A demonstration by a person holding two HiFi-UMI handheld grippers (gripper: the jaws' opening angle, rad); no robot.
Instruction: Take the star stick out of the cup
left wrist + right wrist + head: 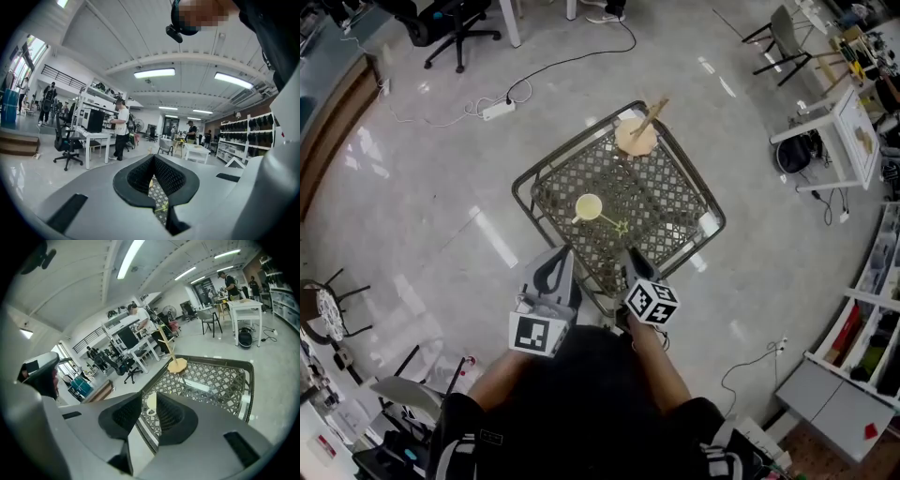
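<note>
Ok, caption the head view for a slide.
Star stick in cup on mesh table; left gripper hovers, right gripper's jaws opening, empty.

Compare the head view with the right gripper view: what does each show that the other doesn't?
Only the head view: the star stick extending from the cup, the left gripper, a power strip on the floor. Only the right gripper view: the jaws of the right gripper, opening with nothing between them, plus people at desks. Both: the cup, the mesh table, the wooden stand.
</note>
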